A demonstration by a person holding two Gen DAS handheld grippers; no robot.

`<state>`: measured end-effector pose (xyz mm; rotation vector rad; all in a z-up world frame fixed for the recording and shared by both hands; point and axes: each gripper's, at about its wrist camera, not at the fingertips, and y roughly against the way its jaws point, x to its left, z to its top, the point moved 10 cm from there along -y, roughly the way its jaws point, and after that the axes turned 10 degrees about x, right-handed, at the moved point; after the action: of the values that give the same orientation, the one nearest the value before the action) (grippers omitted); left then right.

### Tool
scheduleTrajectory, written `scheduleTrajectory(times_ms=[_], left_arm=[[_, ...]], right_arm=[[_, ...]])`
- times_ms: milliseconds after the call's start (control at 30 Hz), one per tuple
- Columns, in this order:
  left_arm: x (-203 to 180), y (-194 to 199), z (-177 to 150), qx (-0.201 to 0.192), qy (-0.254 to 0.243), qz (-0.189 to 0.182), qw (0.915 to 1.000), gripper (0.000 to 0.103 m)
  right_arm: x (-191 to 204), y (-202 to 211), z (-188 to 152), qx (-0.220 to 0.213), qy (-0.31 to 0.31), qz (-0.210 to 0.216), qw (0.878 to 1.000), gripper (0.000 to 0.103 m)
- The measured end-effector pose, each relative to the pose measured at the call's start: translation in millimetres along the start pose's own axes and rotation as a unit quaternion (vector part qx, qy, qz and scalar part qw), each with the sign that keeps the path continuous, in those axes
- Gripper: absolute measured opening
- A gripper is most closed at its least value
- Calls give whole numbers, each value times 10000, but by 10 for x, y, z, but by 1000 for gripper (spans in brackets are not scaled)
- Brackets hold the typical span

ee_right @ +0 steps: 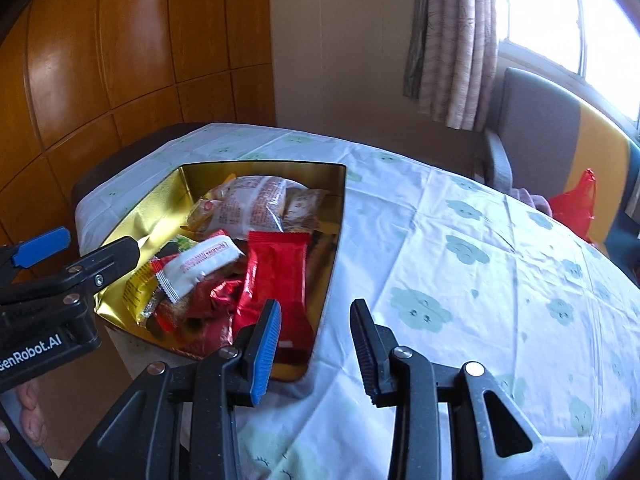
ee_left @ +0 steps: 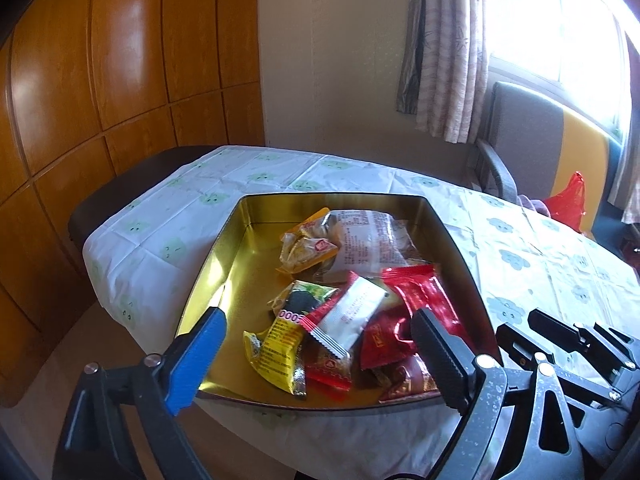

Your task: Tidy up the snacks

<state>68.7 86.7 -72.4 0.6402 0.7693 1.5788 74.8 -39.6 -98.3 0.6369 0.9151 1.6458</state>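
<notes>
A gold tin [ee_left: 224, 240] sits on the tablecloth with several snack packets inside. Among them are a red packet [ee_left: 424, 292], a white packet with red ends [ee_left: 352, 316], a yellow packet [ee_left: 276, 348] and a large clear-wrapped pastry [ee_left: 368, 240]. My left gripper [ee_left: 318, 316] hovers over the tin's near side, open wide, nothing between its fingers. In the right wrist view the tin [ee_right: 340, 208] lies to the left, the red packet [ee_right: 276, 276] nearest. My right gripper [ee_right: 316, 308] hangs over the tin's near right corner, slightly open and empty. The left gripper [ee_right: 100, 240] shows at the left edge.
A white cloth with green cloud prints [ee_right: 460, 280] covers the table, stretching bare to the right of the tin. Behind the table's far right corner stand a grey chair [ee_left: 520, 132] and a red plastic bag [ee_left: 568, 200]. Wooden panels [ee_left: 120, 80] line the left wall. A person's hand [ee_right: 32, 412] holds the left gripper.
</notes>
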Motion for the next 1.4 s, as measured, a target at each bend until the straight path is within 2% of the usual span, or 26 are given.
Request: scheduleTrajectory(times_ms=[300,1400], left_arm=[[-35,54,5,-66,-35,-7,10000,98],[33,10,1,-5,20,49,10000,99]], right_arm=[[-42,71,-41,-36,-46,-89,9999,37],[-15,52,-58,-9,-17,-79,10000,37]])
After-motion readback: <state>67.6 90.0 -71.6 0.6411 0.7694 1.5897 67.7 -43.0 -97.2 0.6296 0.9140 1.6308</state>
